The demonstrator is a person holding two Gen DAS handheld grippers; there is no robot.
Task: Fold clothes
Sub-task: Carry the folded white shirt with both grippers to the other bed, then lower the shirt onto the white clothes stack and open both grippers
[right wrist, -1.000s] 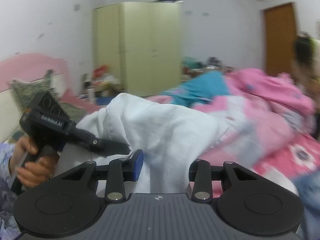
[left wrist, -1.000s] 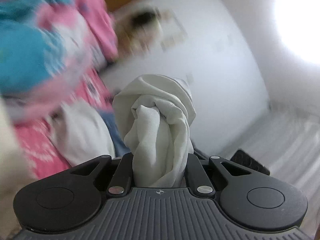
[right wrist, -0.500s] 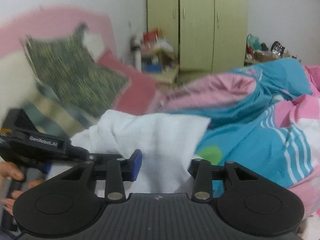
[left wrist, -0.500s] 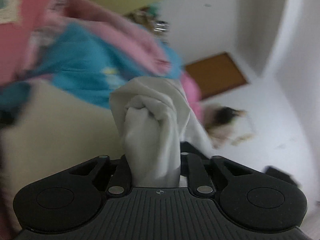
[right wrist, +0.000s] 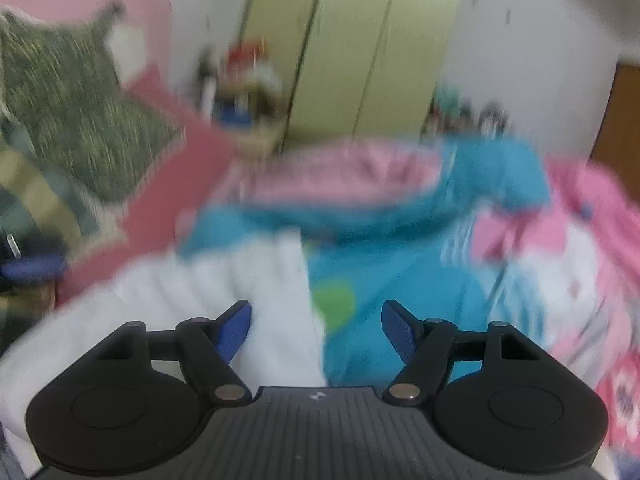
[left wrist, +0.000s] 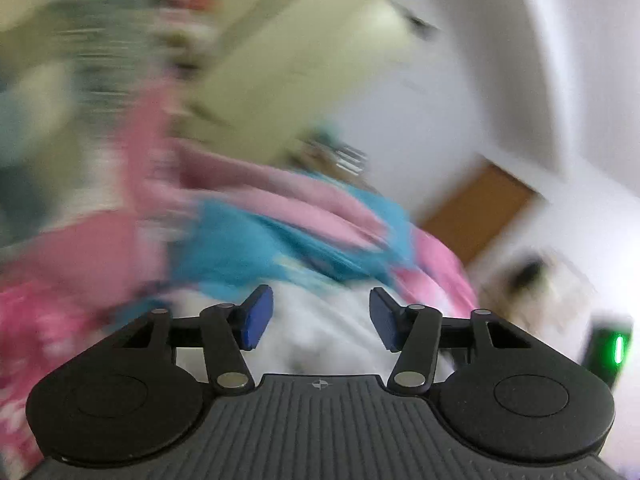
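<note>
The left gripper (left wrist: 321, 316) has just been opening, its blue pads (left wrist: 256, 318) now spread and clear of the white garment (left wrist: 320, 332), which lies blurred below and between them on the pink and blue quilt (left wrist: 280, 240). The right gripper (right wrist: 316, 330) has likewise just been opening and stands wide, with the same white garment (right wrist: 240, 292) lying under its left finger and in the left part of the gap, touching neither pad. The garment's right edge runs up between the jaws, the quilt (right wrist: 400, 260) showing beside it.
</note>
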